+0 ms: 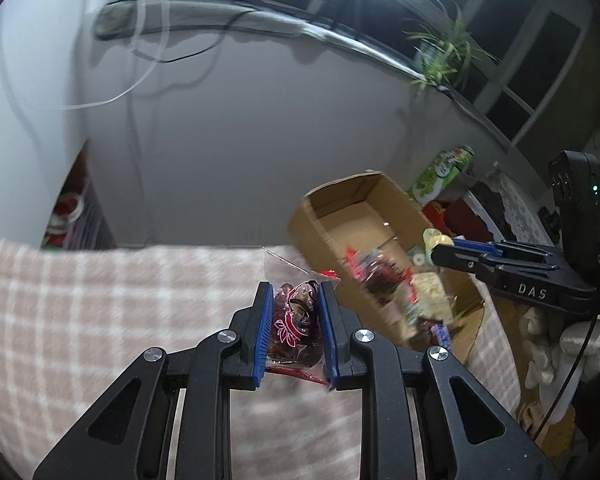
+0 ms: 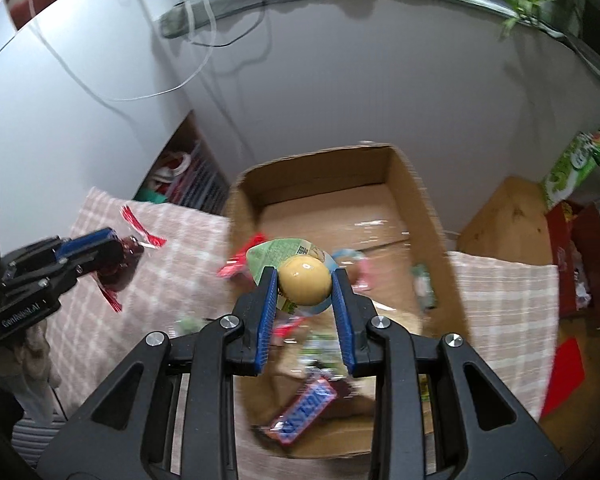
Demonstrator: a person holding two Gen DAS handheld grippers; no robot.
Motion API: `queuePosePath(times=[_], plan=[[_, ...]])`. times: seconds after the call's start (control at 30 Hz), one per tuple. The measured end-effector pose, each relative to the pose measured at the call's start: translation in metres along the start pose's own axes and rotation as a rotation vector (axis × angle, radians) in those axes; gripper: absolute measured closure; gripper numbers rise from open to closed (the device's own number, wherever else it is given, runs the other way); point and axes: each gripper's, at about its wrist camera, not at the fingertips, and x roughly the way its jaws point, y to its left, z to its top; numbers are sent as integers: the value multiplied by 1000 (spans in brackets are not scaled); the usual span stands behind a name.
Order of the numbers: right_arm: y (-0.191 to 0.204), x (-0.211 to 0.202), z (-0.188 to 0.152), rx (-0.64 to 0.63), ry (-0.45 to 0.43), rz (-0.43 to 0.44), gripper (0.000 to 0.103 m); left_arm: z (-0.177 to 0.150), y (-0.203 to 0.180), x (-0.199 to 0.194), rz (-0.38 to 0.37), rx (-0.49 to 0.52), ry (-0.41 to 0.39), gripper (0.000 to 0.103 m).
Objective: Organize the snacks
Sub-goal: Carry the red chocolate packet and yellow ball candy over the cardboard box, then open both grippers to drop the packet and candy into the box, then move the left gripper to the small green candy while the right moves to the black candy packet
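Note:
My left gripper is shut on a clear bag of dark red dried fruit, held above the pink checked cloth. In the right wrist view the same left gripper shows at the left edge with the red bag in it. My right gripper is shut on a packet with a round yellow egg-shaped snack and a green printed backing, held over the cardboard box. The right gripper also appears at the right of the left wrist view. Several wrapped snacks lie blurred in the box.
A blue and red candy bar lies in the near end of the box. A green carton and red packages stand at the right. A shelf with clutter sits behind the cloth by the grey wall, with cables hanging.

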Motion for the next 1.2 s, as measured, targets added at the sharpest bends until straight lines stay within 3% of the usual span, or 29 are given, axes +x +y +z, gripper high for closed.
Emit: queuePosePath(times=[0.4,0.8,0.83,0.93,1.0,1.2], plan=[[-54,11,-9,72,18,-32,74,34,-57,46,-27,105,20,82],[-56,19,-18,71,36,-25,73,34,-85,70,-32,164,59,81],[-54,20,-19,68,40,-22,71,34,-85,71,-30,164,63,80],[-49,19,-21,55,33,-37,53,33,-85,72,-29,163,71,79],[-46,18,-21,50,32,-39,53,33,-84,71,-29,158,72,72],[-41,13,-22,45,27,-37,53,34,-83,67,-26,153,62,72]])
